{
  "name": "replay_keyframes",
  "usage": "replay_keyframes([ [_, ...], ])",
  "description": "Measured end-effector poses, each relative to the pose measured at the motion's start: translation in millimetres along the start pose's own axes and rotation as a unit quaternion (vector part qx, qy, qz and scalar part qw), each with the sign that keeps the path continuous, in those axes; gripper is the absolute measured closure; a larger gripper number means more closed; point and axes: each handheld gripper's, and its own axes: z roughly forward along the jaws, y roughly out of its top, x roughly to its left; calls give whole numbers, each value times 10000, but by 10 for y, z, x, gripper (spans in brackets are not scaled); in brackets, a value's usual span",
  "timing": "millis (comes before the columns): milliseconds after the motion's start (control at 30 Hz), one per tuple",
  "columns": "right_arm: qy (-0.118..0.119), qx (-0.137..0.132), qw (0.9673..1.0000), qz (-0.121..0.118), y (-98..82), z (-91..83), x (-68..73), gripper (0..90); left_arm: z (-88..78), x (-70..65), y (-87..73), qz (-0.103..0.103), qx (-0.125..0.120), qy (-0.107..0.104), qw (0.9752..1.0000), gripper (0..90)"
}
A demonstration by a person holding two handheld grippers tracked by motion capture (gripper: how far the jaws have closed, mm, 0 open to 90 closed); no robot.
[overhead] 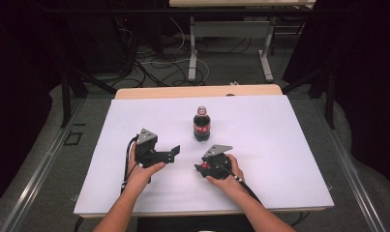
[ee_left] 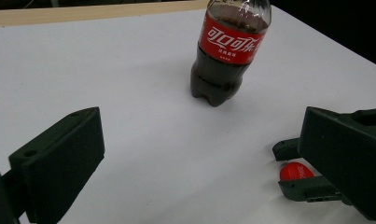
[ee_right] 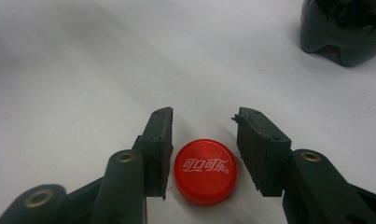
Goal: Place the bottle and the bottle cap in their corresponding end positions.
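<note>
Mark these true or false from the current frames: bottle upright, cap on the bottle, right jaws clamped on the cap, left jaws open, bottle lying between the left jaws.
1. The dark cola bottle with a red label stands upright on the white table sheet. True.
2. The round red plastic cap is screwed onto the bottle. False: it lies flat on the sheet.
3. The right gripper is clamped on the cap. False: the cap sits between its jaws with gaps on both sides.
4. The left gripper has its jaws wide open. True.
5. The bottle sits between the left jaws. False: it stands farther off, beyond them.
</note>
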Motion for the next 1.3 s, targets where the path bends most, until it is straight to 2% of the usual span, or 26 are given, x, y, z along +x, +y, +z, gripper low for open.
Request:
replay_keyframes([
  [100, 19, 42, 10000, 5, 24, -40, -14, 518, 1, 4, -4, -44, -27, -2, 10000, 7],
  [133, -11, -109, 9999, 39, 33, -47, -19, 500, 0, 10, -4, -37, -23, 11, 10000, 7],
  [200, -2, -51, 10000, 64, 69, -113, -42, 468, -3, 21, -6, -39, -13, 30, 10000, 7],
  [233, -38, -97, 9999, 117, 82, -128, -50, 448, 1, 22, -9, -73, -18, 28, 10000, 7],
  [267, -66, -52, 9999, 87, 99, -150, -72, 434, 1, 27, -10, -77, 5, 32, 10000, 7],
  [367, -209, -196, 9996, 65, 123, -205, -139, 395, 5, 42, -15, -95, 28, 57, 9999, 7],
  [400, -232, -76, 9997, 93, 135, -243, -162, 394, 4, 51, -15, -83, 32, 73, 9999, 7],
  [433, -236, -80, 9996, 150, 146, -268, -189, 391, 8, 51, -20, -137, 15, 87, 9999, 7],
  [500, -215, -273, 9992, 198, 157, -310, -257, 391, 8, 67, -23, -132, 0, 118, 9998, 9],
  [567, -257, -334, 9986, 325, 174, -376, -322, 391, 4, 85, -21, -162, 42, 119, 9998, 9],
  [633, -360, -365, 9975, 480, 192, -449, -389, 372, 4, 104, -23, -214, 52, 157, 9996, 9],
  [700, -334, -386, 9969, 598, 202, -536, -463, 362, 8, 128, -30, -228, 24, 218, 9995, 9],
  [767, -485, -444, 9960, 604, 204, -614, -532, 344, -6, 157, -29, -259, 118, 219, 9994, 9],
  [800, -539, -410, 9950, 729, 203, -658, -555, 319, -13, 176, -29, -239, 162, 204, 9994, 9],
  [833, -618, -416, 9946, 728, 200, -698, -596, 279, -11, 180, -32, -305, 137, 221, 9992, 9],
  [900, -681, -447, 9930, 860, 187, -766, -669, 238, -20, 210, -32, -275, 176, 246, 9992, 9],
  [967, -766, -483, 9913, 952, 167, -825, -748, 174, -24, 228, -36, -349, 133, 278, 9989, 9],
  [1067, -917, -463, 9893, 1039, 129, -911, -846, 147, -20, 263, -43, -395, 63, 373, 9985, 9],
  [1100, -969, -454, 9887, 1048, 114, -937, -878, 147, -33, 282, -38, -383, 164, 370, 9984, 9],
  [1200, -1034, -519, 9867, 1146, 74, -994, -968, 121, -39, 329, -42, -388, 224, 413, 9981, 9],
  [1267, -1135, -526, 9853, 1163, 49, -1031, -1014, 124, -49, 355, -45, -411, 242, 443, 9979, 9],
  [1300, -1237, -556, 9848, 1086, 31, -1040, -1045, 133, -48, 365, -48, -439, 204, 462, 9978, 9],
])
